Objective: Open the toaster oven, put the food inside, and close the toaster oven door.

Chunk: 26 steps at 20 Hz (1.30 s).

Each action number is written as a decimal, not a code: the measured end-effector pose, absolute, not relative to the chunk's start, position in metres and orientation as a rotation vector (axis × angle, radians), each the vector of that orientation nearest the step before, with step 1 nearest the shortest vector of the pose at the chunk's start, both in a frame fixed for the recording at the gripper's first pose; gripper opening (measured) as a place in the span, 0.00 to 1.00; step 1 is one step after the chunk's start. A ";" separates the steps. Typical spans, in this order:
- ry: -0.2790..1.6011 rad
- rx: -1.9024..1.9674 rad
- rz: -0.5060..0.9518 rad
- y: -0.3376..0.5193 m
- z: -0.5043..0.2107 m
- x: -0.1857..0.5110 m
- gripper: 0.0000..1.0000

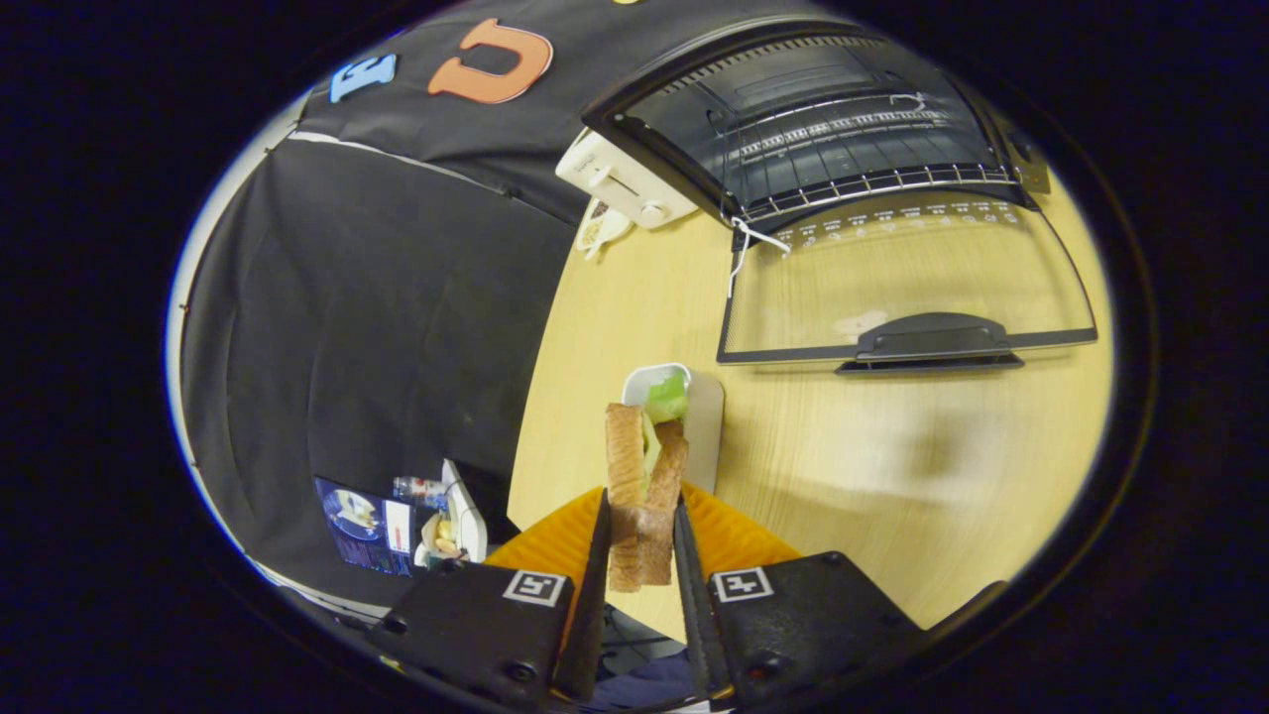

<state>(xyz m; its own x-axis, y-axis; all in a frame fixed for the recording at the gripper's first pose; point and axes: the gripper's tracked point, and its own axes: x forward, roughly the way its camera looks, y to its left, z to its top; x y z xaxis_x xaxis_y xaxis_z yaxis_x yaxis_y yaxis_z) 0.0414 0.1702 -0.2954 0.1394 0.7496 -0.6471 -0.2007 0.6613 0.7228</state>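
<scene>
1. My tongs (pixel 641 535) are clenched on the sandwich (pixel 644 476), one finger pressing each side of its lower end. The bread slices stand upright between them with green filling showing at the top.

2. The sandwich is lifted above the orange plate (pixel 734 535), which lies just under the fingers at the near edge of the worktop (pixel 892 466). Just beyond the sandwich sits a white container (pixel 694 412) with something green in it.

3. The toaster oven (pixel 823 129) stands well beyond, at the far side of the worktop. Its glass door (pixel 907 288) is already folded down flat, handle toward me, and the wire rack (pixel 843 178) is exposed. So opening looks done; carrying the food in is what remains, then closing.

4. Risks as I judge them:
   - The grip is low on the sandwich, so the free upper part could lean or splay and shed filling as I travel.
   - Squeezing harder would crush the bread; easing off would drop it.
   - The lowered door lies between me and the rack. Coming in too low could knock the sandwich or fingers on the door handle (pixel 932 342).
   - The container is right ahead and could be clipped.

5. Pose: the tongs point forward and somewhat downward over the near edge, roughly in line with the container, with the oven off to the right ahead.
</scene>
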 end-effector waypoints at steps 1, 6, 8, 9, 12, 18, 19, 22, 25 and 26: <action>1.247 0.552 0.734 0.169 -0.292 0.041 0.40; 1.221 0.676 0.769 0.164 -0.274 0.041 0.39; 1.204 0.816 0.800 0.162 -0.259 0.041 0.39; 1.191 0.885 0.820 0.157 -0.252 0.042 0.39; 1.108 1.038 0.799 0.140 -0.246 0.062 0.39; 0.904 1.148 0.686 0.106 -0.260 0.107 0.38; 0.838 1.182 0.651 0.102 -0.261 0.117 0.38; 0.579 1.302 0.550 0.085 -0.254 0.154 0.38; 0.428 1.402 0.457 0.066 -0.252 0.172 0.39; 0.388 1.441 0.438 0.063 -0.252 0.178 0.39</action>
